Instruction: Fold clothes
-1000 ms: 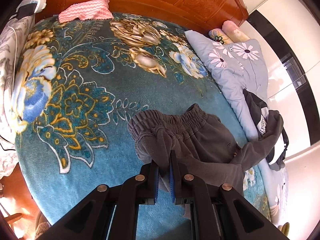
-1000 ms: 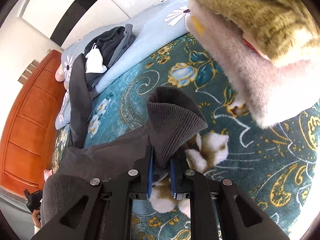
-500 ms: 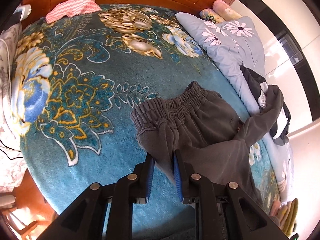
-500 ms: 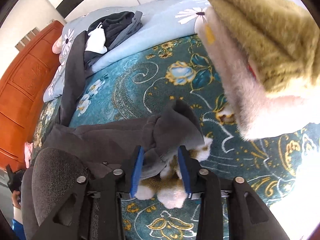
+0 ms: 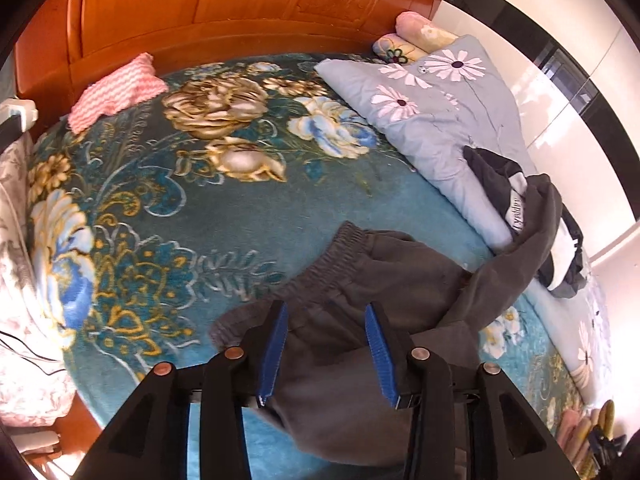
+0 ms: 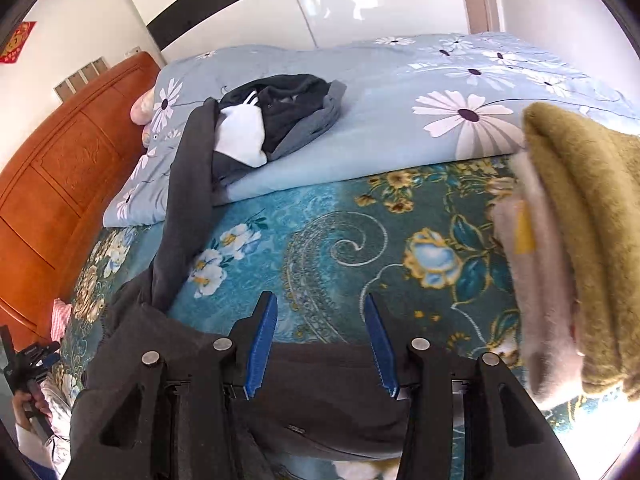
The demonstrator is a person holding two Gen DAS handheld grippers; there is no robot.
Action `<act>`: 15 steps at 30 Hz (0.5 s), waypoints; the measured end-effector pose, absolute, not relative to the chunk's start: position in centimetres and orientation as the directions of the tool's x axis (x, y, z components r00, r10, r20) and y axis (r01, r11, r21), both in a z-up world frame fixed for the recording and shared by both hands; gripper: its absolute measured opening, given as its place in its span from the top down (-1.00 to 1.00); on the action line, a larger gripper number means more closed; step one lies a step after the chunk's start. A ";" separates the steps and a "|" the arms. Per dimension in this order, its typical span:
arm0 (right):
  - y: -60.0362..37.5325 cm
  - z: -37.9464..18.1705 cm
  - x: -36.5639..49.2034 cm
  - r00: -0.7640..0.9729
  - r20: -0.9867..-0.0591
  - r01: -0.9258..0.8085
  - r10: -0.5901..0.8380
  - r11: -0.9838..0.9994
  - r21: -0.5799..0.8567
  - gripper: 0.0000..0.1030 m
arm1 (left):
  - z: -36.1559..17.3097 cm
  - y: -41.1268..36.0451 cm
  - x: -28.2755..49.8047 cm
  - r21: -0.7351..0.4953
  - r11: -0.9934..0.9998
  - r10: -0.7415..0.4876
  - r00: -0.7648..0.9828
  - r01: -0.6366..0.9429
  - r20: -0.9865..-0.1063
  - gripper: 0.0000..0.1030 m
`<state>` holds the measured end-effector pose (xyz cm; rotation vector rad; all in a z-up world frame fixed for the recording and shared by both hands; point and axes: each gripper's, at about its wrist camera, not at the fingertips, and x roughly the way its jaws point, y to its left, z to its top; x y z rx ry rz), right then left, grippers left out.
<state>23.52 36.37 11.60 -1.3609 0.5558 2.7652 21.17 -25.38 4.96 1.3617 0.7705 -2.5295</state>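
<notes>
Dark grey sweatpants lie on the teal floral blanket, elastic waistband toward the headboard, one leg trailing right onto the blue quilt. My left gripper is open and empty, just above the waistband end. In the right wrist view the pants lie folded under my right gripper, which is open and empty; one leg runs up to the quilt.
A blue daisy quilt holds a pile of black and white clothes. Folded fluffy olive and pink blankets stand at the right. A pink knit cloth lies by the wooden headboard. A white quilt lies at left.
Both grippers have opened and let go of the sweatpants. The pants now rest on the blanket, and both grippers have drawn back and tilted up.
</notes>
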 end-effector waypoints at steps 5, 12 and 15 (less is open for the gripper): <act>31.6 12.2 18.9 -0.597 -0.779 -0.063 -0.194 -0.956 0.287 0.09 | 3.7 -21.2 17.2 -0.382 -0.850 0.132 -0.556 0.363 -0.821 0.13; 25.7 13.8 12.3 -0.571 -0.797 0.091 -0.194 -0.981 0.174 0.09 | 1.3 -19.6 12.3 -0.482 -0.734 0.164 -0.563 0.479 -0.810 0.10; 23.0 14.3 8.5 -0.583 -0.789 0.127 -0.195 -0.981 0.149 0.09 | -0.2 -19.1 10.7 -0.503 -0.685 0.174 -0.551 0.527 -0.816 0.10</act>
